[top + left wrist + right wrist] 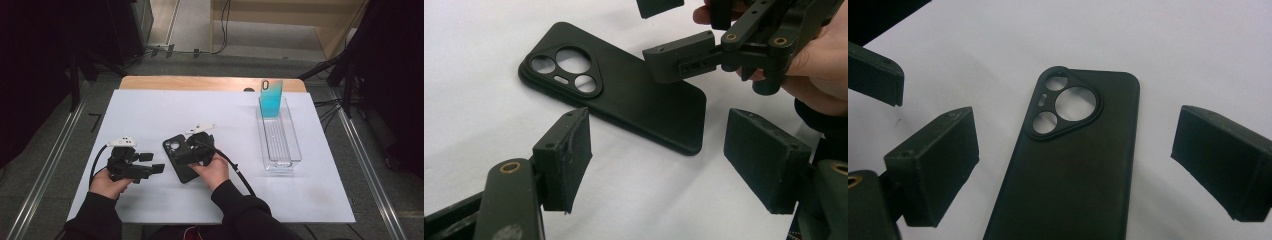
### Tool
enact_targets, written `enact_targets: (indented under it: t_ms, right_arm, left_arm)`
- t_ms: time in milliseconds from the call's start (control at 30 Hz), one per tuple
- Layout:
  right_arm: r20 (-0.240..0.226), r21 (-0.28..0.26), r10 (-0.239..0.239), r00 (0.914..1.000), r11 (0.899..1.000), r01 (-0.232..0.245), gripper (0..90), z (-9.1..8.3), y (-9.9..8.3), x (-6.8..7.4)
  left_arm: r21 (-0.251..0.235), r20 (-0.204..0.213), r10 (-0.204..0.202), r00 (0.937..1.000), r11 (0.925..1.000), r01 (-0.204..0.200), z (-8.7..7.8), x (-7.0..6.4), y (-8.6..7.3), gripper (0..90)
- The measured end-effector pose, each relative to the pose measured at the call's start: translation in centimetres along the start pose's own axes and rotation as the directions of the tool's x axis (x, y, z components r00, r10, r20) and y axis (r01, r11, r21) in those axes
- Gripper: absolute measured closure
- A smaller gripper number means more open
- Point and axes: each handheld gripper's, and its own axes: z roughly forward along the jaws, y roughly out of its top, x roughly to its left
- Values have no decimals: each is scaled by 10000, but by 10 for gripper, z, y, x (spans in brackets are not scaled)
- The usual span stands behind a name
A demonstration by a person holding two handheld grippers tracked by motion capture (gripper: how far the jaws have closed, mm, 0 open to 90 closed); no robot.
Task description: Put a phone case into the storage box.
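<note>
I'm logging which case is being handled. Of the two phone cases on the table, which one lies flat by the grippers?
The black phone case, flat between both open grippers; the blue case stands upright in the clear tray.

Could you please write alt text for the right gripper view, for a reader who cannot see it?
A black phone case lies flat, camera cutouts up, on a white table, untouched between the open right gripper fingers.

Both forearms reach in low, the left black two-jaw tool [150,163] gaping wide in its hand, jaws pointing right, while the right black two-jaw tool [192,146] hovers jaws spread, angled forward-left.
</note>
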Motion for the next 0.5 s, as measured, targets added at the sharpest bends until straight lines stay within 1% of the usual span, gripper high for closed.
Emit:
enact_targets:
  t_ms: [500]
  right_arm:
    - [51,255,130,9999,9996,-131,32,9,-6,5]
  left_arm:
    - [-58,-28,-2,10000,10000,2,-1,1,0,273]
